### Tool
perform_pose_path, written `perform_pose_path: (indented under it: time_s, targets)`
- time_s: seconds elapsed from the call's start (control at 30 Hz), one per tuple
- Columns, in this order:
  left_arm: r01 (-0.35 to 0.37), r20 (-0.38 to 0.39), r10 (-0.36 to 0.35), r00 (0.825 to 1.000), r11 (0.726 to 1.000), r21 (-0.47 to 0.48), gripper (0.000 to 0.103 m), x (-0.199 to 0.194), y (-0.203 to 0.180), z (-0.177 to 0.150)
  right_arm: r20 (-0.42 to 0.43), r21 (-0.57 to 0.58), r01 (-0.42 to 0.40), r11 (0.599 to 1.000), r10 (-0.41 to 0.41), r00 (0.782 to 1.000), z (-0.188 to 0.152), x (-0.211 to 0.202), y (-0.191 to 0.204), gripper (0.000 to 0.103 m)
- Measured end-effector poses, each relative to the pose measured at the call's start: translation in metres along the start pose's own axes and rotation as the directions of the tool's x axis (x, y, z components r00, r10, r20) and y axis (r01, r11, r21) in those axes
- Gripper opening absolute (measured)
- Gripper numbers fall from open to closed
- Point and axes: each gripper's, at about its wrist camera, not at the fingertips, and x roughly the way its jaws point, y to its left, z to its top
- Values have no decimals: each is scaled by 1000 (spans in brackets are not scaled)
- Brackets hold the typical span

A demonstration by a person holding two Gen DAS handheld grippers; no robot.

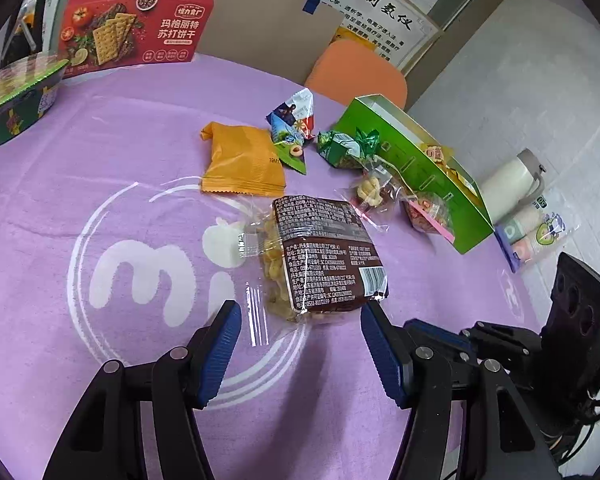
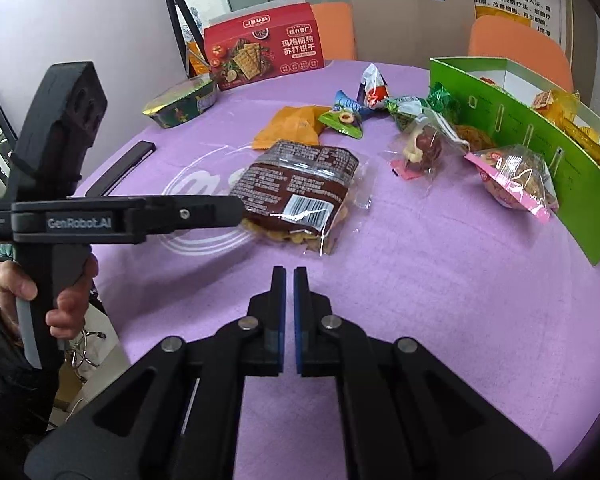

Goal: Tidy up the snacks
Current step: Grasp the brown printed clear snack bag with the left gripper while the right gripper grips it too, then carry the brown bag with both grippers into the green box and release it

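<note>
A snack bag with a brown label (image 1: 320,248) lies flat on the purple cloth (image 1: 100,128); through its clear film I see yellow pieces. My left gripper (image 1: 300,310) is open, and the bag's near end sits between its blue pads (image 1: 224,344) without visible pressure. In the right wrist view the same bag (image 2: 296,192) has the left gripper's finger (image 2: 204,210) at its left edge, with a hand (image 2: 68,308) on the handle. My right gripper (image 2: 289,276) is shut on nothing, over bare cloth in front of the bag.
An open green box (image 1: 420,168) with packets inside stands at the right. Beside it lie an orange packet (image 1: 240,160), triangular packs (image 1: 294,116), a green pack (image 1: 340,148) and clear packs (image 1: 372,192). A red cracker box (image 1: 136,24) and a dark tin (image 1: 16,108) sit at the back left.
</note>
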Motion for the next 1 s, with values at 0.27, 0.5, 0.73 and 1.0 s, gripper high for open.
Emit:
perform_pose_path:
  time_s: [0.27,0.5,0.73,1.0]
  targets:
    - [-16,0,16,1000,1000,27,64,7,-5,18,-32,40,35,999,-33,999,5,19,-8,54]
    - [-24,-5,24,1000,998,50,64,10,-6,32,-41,15,52,999,-51,998,21,32,-12,61]
    - [-25,-63,31,998,995,94,73,33,-12,40,-44,15,36,999,-35,998,24,42,-11,60]
    - [-18,-64,26,998,993,121,58,34,-19,31,-40,47,4,999,-3,999,23,40,-14,48]
